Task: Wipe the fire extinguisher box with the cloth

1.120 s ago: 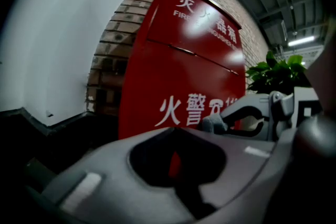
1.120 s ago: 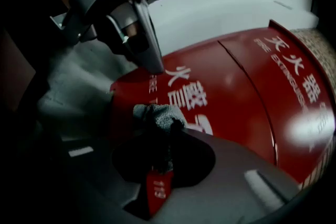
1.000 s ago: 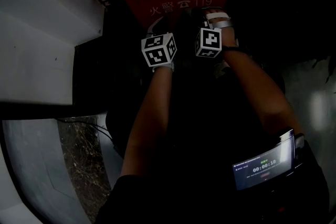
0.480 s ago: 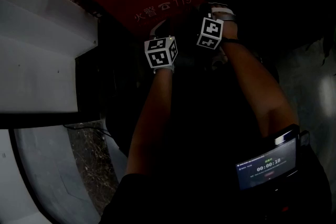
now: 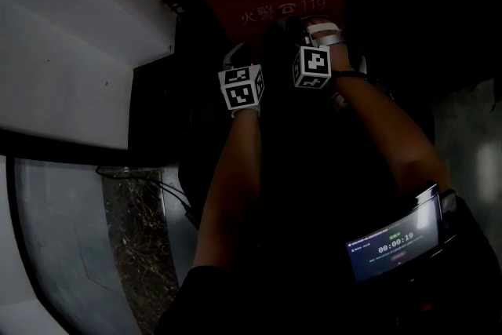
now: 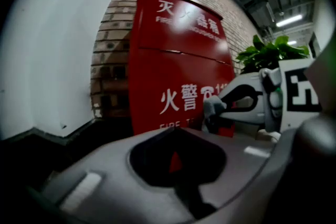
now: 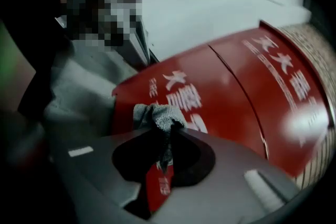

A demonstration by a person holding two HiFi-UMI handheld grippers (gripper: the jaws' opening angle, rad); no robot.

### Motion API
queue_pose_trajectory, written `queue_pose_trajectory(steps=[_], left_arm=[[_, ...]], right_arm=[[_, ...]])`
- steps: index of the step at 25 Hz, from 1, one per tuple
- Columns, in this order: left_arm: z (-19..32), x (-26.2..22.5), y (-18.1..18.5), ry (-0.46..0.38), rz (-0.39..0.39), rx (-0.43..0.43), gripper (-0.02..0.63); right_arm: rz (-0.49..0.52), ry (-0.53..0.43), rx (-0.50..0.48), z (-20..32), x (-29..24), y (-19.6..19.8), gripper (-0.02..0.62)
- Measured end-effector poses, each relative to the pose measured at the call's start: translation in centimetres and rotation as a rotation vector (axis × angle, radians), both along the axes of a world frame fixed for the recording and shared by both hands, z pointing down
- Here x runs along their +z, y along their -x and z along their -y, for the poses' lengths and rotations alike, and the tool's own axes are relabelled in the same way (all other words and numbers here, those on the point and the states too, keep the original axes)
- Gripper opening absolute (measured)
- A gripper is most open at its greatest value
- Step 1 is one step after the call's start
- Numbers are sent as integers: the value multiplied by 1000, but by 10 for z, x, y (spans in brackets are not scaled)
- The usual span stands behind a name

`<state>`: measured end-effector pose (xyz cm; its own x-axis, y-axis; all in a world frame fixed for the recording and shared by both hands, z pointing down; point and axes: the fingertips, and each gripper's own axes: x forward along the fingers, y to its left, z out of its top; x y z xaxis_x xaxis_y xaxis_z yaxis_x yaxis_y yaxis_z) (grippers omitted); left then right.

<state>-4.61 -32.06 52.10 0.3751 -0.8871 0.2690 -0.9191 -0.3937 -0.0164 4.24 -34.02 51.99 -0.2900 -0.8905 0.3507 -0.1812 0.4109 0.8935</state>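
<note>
Right gripper (image 7: 167, 132) clamped on a crumpled grey cloth (image 7: 157, 114), just in front of the red metal fire extinguisher box (image 7: 236, 86).
The cloth bunches past the right jaw tips and trails back between them; whether it touches the box's face cannot be made out. The left gripper (image 6: 176, 131) sits just left of the right one, its jaws pressed together with nothing between them and the box straight ahead of it. The head view is very dark: both pairs of jaw tips vanish in shadow, only the marker cubes (image 5: 241, 88) read clearly, and the box's top is cut off.
</note>
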Motion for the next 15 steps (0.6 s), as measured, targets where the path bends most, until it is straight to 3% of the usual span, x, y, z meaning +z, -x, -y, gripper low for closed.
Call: queue_pose_trajectory(steps=[4,11,15], left_arm=[[13,23,38,65,-49,-126,2],[32,60,59,145,-34,-191,2],[40,72,67,180,-85,-242,2]], right_arm=[[-70,9,-85,1,22,57,43],[-124,29,-155,16,58,117,43],[-145,14,-184,21,69,126,43]])
